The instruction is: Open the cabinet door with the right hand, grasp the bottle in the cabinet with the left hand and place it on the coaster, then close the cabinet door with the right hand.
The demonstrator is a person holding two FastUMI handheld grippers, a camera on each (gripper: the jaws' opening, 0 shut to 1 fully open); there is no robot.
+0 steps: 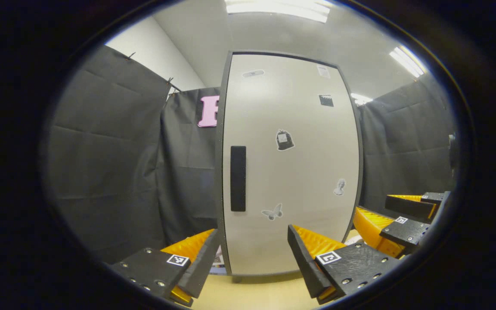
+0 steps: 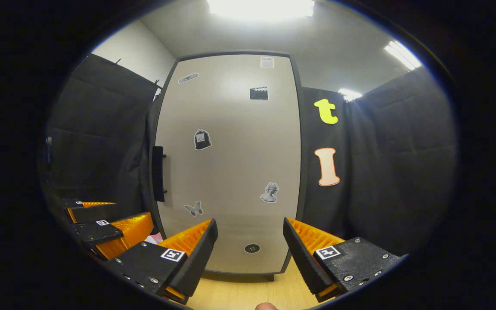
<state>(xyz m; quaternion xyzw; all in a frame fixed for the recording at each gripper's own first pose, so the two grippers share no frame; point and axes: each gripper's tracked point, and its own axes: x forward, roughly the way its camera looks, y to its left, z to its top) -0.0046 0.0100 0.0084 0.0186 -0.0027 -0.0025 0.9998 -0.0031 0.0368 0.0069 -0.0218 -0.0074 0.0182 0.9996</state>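
Cabinet door stands shut and upright on the pale wooden surface, its dark frame running unbroken round the light panel. A black vertical handle sits near the door's left edge, about mid-height; in the right gripper view the same handle stands out from the panel in profile. Small stickers dot the door face.

Left gripper is held level, facing the door's lower half, its fingers spread wide with nothing between them and the handle above the gap. Right gripper likewise points straight at the door with its fingers parted and empty, aimed at the lower right part of the panel, well to the right of the handle. Each gripper appears at the side of the other's view, so the two hang side by side, near each other but apart.

Black cloth wall closes in on both sides of the cabinet. A strip of bare surface lies between the grippers and the cabinet's foot.
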